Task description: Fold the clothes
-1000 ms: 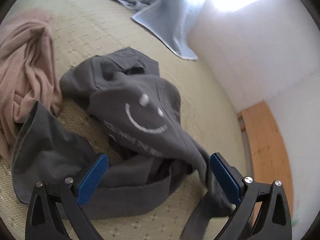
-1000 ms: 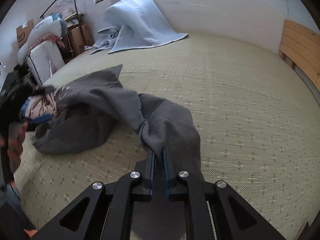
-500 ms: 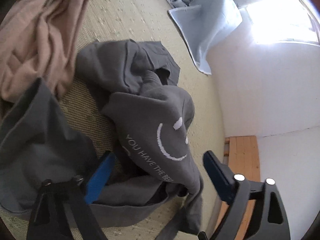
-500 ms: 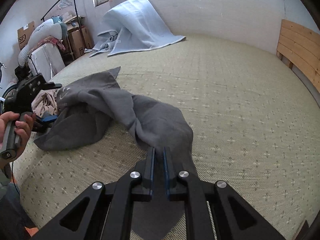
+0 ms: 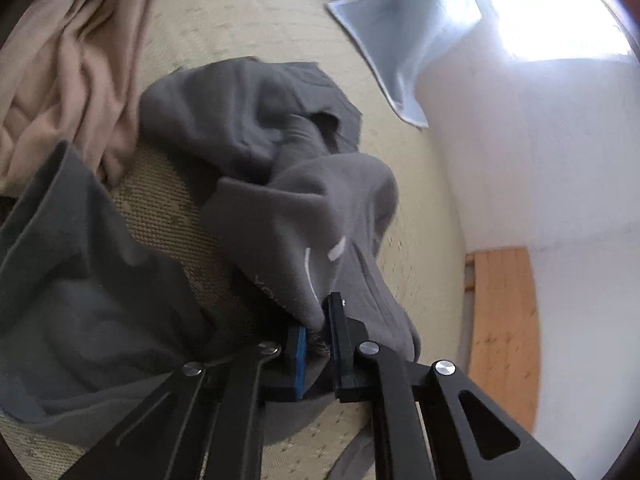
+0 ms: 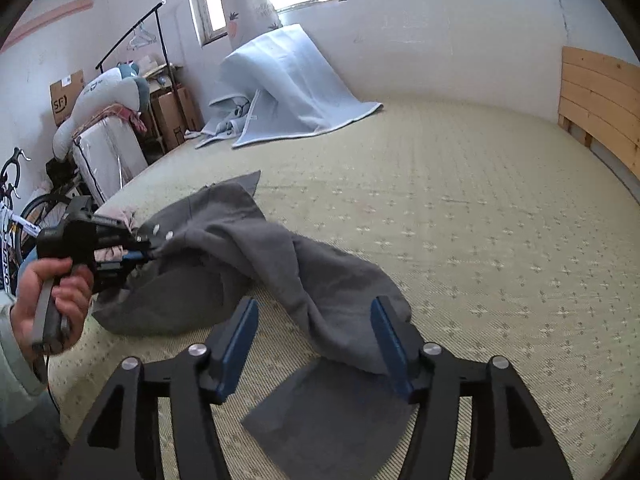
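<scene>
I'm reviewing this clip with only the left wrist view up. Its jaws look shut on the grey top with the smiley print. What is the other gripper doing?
Observer: The right gripper is open; its jaws have just been opening, and the grey top's near end lies loose between them, unpinched.
Operator: Is the top lifted anywhere?
Observer: Only at the left gripper, where a raised fold is pinched; the rest slumps on the mattress.
Operator: Who holds the left gripper?
Observer: A hand in a pale sleeve grips its handle at the right view's left edge.
Operator: Anything beyond the bed?
Observer: A bicycle and a clothes rack stand past the bed's left side.
</scene>
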### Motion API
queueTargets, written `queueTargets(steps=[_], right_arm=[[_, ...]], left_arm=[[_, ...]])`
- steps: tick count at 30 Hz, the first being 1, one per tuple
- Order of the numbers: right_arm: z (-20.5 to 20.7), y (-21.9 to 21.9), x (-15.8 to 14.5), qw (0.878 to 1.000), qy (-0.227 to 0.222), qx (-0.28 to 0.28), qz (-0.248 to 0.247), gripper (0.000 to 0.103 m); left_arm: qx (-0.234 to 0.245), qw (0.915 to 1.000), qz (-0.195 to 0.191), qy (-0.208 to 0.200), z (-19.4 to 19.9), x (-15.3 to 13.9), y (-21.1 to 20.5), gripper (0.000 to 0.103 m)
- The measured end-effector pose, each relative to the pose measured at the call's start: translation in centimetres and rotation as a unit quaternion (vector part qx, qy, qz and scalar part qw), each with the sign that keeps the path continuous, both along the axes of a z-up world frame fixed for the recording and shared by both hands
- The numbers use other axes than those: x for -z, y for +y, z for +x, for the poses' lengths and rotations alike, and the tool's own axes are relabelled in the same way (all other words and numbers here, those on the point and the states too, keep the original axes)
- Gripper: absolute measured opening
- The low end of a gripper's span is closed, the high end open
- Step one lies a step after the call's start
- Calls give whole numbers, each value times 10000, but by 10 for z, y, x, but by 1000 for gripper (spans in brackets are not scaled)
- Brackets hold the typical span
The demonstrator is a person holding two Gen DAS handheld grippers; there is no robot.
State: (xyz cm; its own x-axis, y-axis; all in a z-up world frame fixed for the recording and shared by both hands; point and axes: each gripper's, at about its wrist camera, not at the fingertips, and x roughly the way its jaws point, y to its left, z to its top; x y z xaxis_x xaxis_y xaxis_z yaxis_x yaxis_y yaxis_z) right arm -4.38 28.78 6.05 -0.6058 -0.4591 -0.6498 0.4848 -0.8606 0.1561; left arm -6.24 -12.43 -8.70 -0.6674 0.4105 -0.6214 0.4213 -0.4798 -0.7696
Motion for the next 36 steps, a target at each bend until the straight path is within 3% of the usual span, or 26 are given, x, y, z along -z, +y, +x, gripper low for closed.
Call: queueTargets(steps=[7,12,28,36], right_arm=[[-6,-24,-5,9997,14,-127,-213,66],[-10,-47,-7,9990,-44,-307,-314,66],[-27,-92,-4,9967,-245,-382,-666,66],[-38,-103,10,9944,-653,-420,-721,66]], left_arm=[[801,9948,-592,196,8,-22,36,5],[1248,9886,-797,278,21,-29,55,5],[2962,9452,-1337,314,76,-40,119,4],[3228,9315,-1672,123,105,-27,121,4]])
